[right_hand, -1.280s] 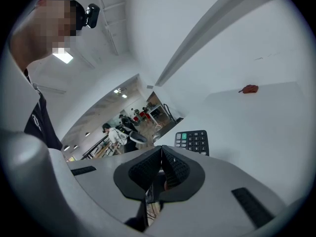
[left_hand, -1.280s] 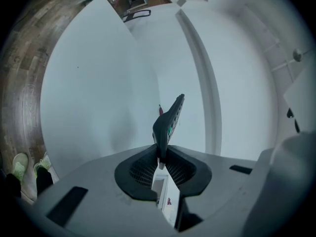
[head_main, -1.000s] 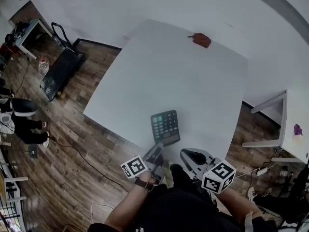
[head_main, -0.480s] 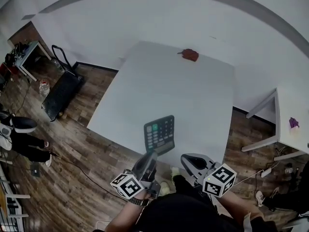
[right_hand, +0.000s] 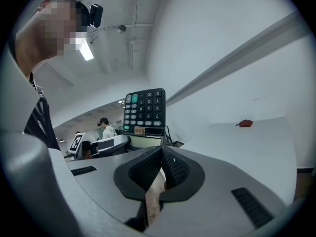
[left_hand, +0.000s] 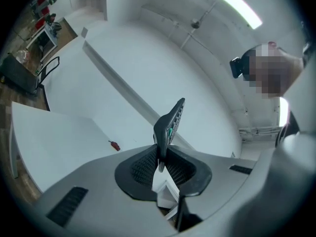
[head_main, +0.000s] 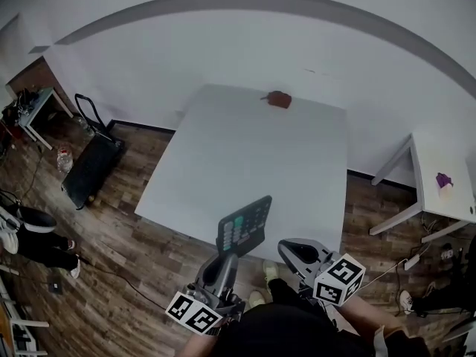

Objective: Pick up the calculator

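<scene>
While the left claw (head_main: pixel 227 259) clamps the calculator (head_main: pixel 244 227) by its near end, it hangs clear of the bench (head_main: pixel 223 147) at the near edge. Long axis runs 7-to-1 o'clock, free end pointing to 1, keys facing the person. Right claw (head_main: pixel 295 248) is closed and empty.
</scene>
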A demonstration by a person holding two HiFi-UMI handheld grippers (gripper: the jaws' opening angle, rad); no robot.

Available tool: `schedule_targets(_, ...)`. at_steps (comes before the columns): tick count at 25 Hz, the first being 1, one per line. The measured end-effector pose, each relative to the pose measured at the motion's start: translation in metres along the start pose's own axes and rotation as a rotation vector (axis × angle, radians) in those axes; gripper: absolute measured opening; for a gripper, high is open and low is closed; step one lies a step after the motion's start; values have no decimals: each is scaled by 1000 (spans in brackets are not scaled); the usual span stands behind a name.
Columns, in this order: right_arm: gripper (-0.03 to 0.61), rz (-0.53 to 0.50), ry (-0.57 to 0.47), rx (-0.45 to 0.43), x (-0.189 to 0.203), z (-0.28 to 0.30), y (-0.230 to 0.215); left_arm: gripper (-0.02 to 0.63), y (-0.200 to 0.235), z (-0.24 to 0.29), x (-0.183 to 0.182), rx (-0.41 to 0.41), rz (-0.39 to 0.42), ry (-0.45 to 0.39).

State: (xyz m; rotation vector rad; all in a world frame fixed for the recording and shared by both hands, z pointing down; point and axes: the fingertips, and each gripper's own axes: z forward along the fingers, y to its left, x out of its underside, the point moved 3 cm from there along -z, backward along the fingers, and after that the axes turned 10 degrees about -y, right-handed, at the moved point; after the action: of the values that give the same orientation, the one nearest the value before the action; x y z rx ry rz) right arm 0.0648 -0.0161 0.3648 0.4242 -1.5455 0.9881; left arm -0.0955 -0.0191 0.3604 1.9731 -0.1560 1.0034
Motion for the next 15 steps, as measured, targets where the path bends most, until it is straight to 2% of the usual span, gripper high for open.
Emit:
schedule_targets(5, 14, -22, -14, 11, 0, -2, 6, 48, -9, -8, -6, 22, 23, -19)
schedule_targets(15, 14, -52, -16, 15, -2, 3, 19, 47, -7, -19, -15, 11, 27, -38)
